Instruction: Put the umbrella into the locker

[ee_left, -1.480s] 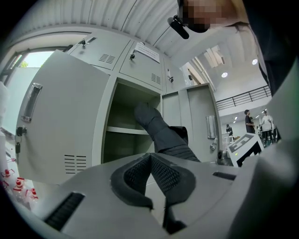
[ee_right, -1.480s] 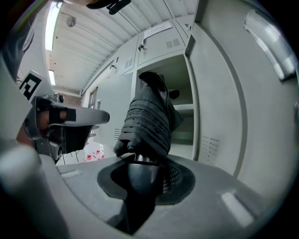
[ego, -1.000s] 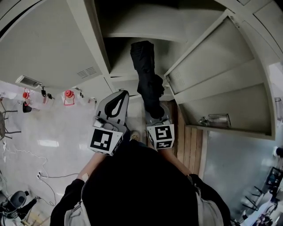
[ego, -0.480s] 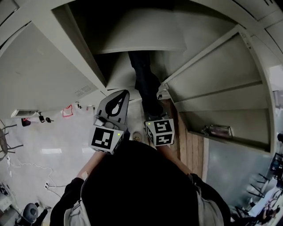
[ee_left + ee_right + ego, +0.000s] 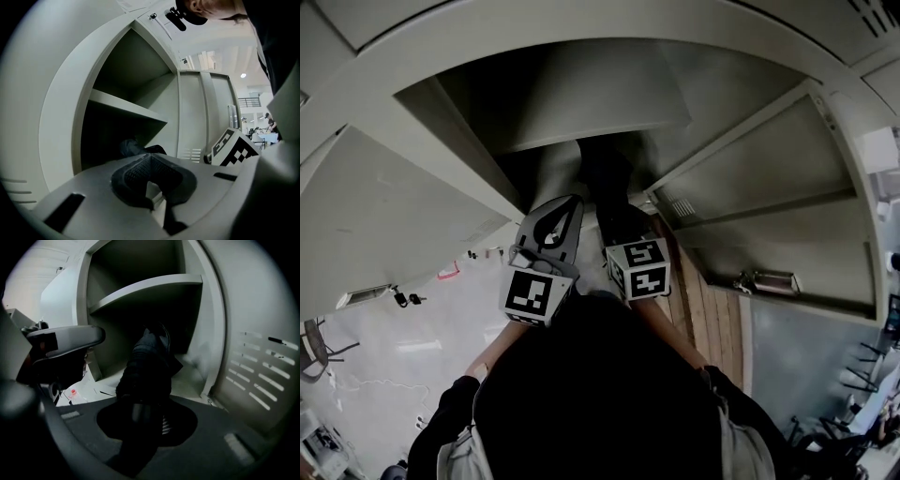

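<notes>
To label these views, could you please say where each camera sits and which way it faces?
Head view: head-mounted, facing down at the locker; torso, left gripper, right gripper show.
Left gripper view: on the left gripper, facing into the locker; shut jaws show.
Right gripper view: on the right gripper, along the gripped umbrella.
All share the umbrella.

The head view bends every straight edge into a curve, most of all at the sides. It is dark deep inside the locker (image 5: 609, 94), and the black umbrella (image 5: 614, 202) there looks smeared and soft. The pale floor (image 5: 412, 328) shines with a bright spot. Both gripper views have black round corners. In the left gripper view a ceiling light (image 5: 243, 75) glows white. The right gripper view is dim, and the umbrella is just a dark shape.
</notes>
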